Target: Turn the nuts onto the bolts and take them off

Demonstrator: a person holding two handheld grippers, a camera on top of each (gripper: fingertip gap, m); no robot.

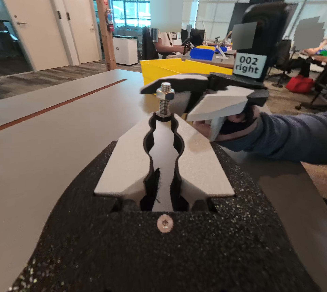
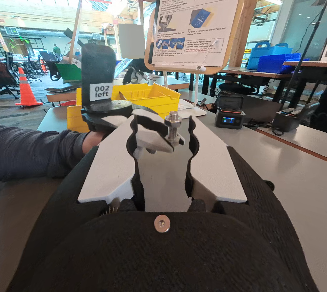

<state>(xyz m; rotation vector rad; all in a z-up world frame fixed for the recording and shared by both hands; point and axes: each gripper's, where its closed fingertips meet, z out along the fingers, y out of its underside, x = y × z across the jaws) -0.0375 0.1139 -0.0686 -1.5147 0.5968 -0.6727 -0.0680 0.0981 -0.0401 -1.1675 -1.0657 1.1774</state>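
Observation:
A steel bolt (image 1: 162,106) stands upright with a hex nut (image 1: 165,93) threaded near its top. My left gripper (image 1: 163,115) is shut on the bolt's lower end and holds it above the grey table (image 1: 62,141). My right gripper (image 1: 166,104) comes in from the right, open, with one finger behind the nut and one in front. In the right wrist view the nut (image 2: 172,120) and the bolt (image 2: 172,133) stand between the spread fingers of my right gripper (image 2: 161,118), closer to the right finger, with a gap on both sides. The left gripper (image 2: 176,142) clamps the bolt there.
A yellow bin (image 2: 150,95) stands just behind the grippers, and it also shows in the left wrist view (image 1: 177,69). An instruction board (image 2: 192,17) on a white stand and a small black case (image 2: 229,117) sit at the right. People work at farther desks. The grippers are tip to tip, or close to it.

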